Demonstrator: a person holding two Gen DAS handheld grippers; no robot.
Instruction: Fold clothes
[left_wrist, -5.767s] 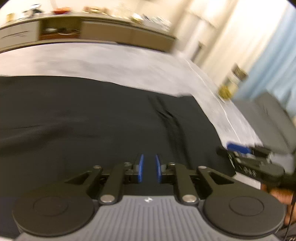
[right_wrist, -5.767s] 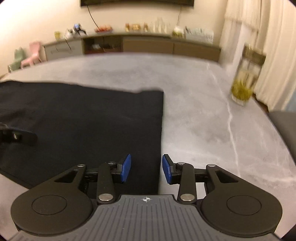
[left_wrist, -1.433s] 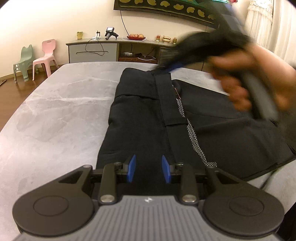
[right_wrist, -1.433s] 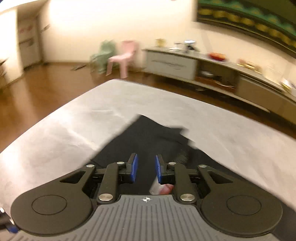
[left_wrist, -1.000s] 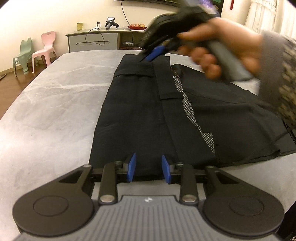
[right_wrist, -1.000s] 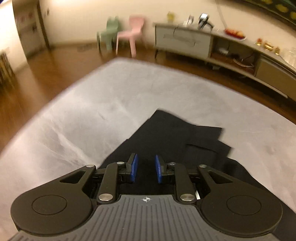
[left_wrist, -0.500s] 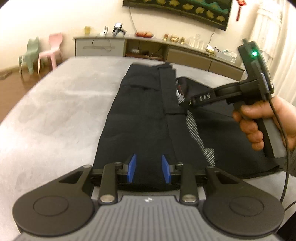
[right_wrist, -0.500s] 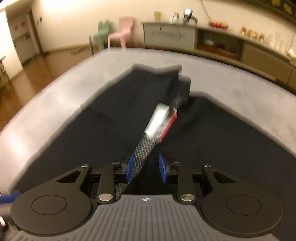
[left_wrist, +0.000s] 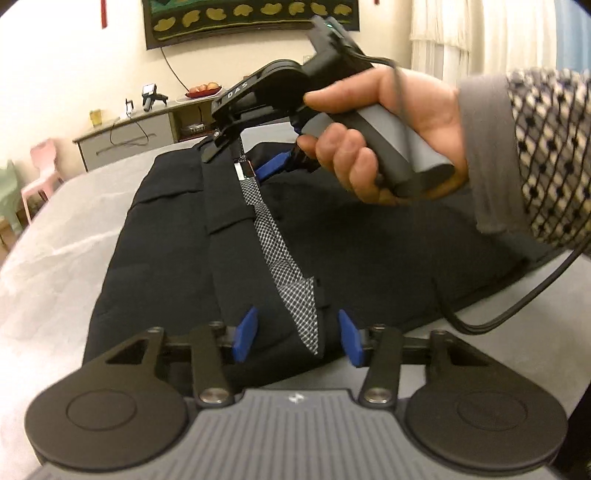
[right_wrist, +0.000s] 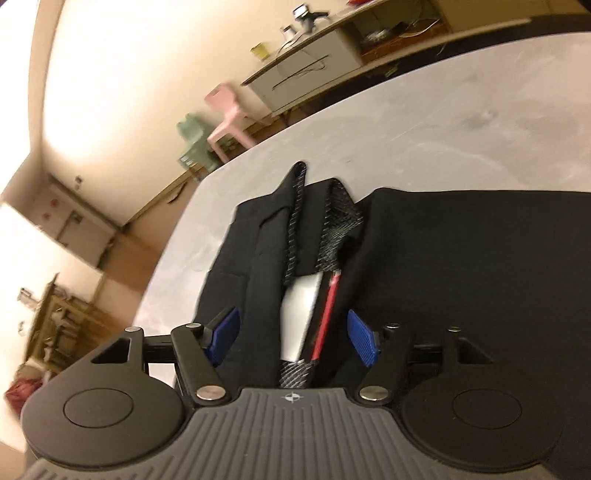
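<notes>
A black garment (left_wrist: 177, 236) lies folded on the grey marble table (left_wrist: 55, 236), with a strip of checked lining (left_wrist: 284, 266) showing along its turned-back edge. My left gripper (left_wrist: 297, 334) is open, its blue fingers astride the near end of that edge. My right gripper (right_wrist: 291, 336) is open over the far end, astride the same edge by a white label (right_wrist: 301, 310) and red strip (right_wrist: 327, 314). In the left wrist view the right gripper (left_wrist: 255, 155) is held by a hand above the garment.
A low cabinet (left_wrist: 129, 136) with small items stands against the far wall. Pink (right_wrist: 229, 114) and green (right_wrist: 192, 144) child chairs stand on the wooden floor beyond the table. A black cable (left_wrist: 517, 306) trails off the right side of the garment.
Both grippers have opened wider. The right gripper has swung over the far end of the folded edge and tilted. The left gripper has moved in over the near end.
</notes>
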